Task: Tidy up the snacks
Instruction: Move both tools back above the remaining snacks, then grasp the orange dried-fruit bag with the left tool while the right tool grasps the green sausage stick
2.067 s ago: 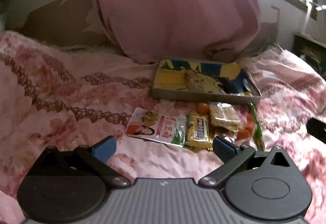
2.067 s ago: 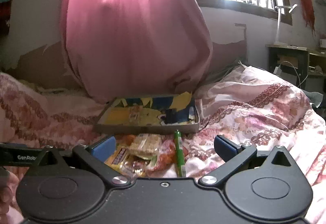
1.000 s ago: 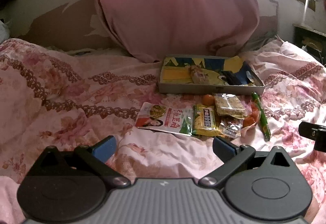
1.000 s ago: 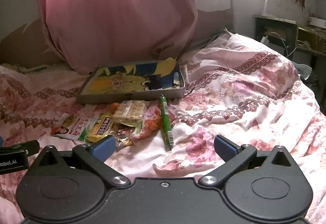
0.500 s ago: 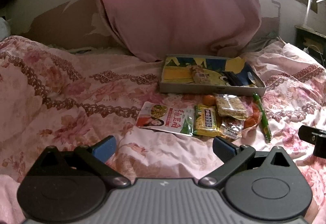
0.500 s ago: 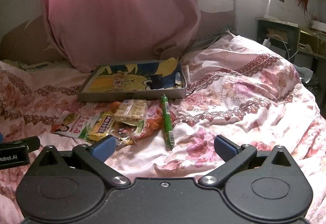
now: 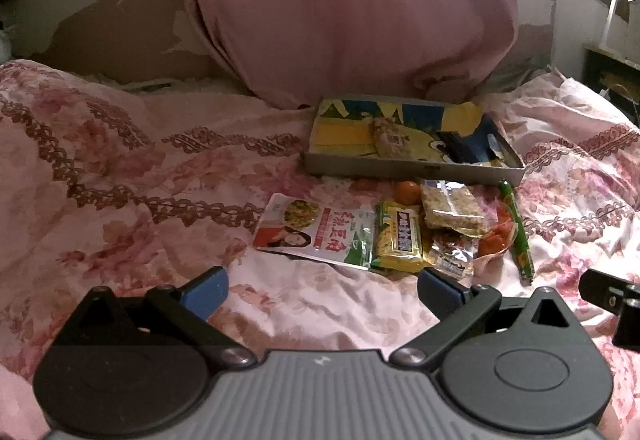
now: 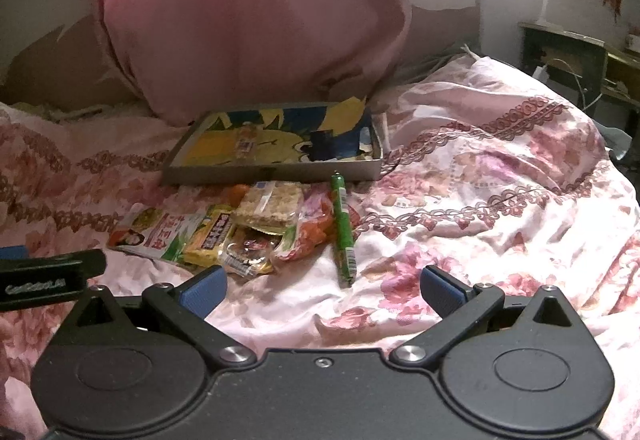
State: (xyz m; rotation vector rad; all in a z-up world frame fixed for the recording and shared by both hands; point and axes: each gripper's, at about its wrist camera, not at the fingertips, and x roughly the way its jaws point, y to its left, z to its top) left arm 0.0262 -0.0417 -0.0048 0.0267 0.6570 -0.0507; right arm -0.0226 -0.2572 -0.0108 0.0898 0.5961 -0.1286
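The orange fruit (image 8: 236,192) is peeking out, mostly hidden behind the cracker pack (image 8: 269,204). The clear candy wrapper (image 7: 450,248) is lying partly beneath it, its print too blurred to read. The picture's edge is cropping the right tool (image 7: 614,304).

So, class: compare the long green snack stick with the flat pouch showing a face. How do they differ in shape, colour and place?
The green stick is thin and rod-like; the pouch is broad and flat. The stick is almost all green; the pouch is mainly white and red with green at one end. The stick lies at the pile's right edge, the pouch at its left edge. Both rest on the floral bedspread, outside the box.
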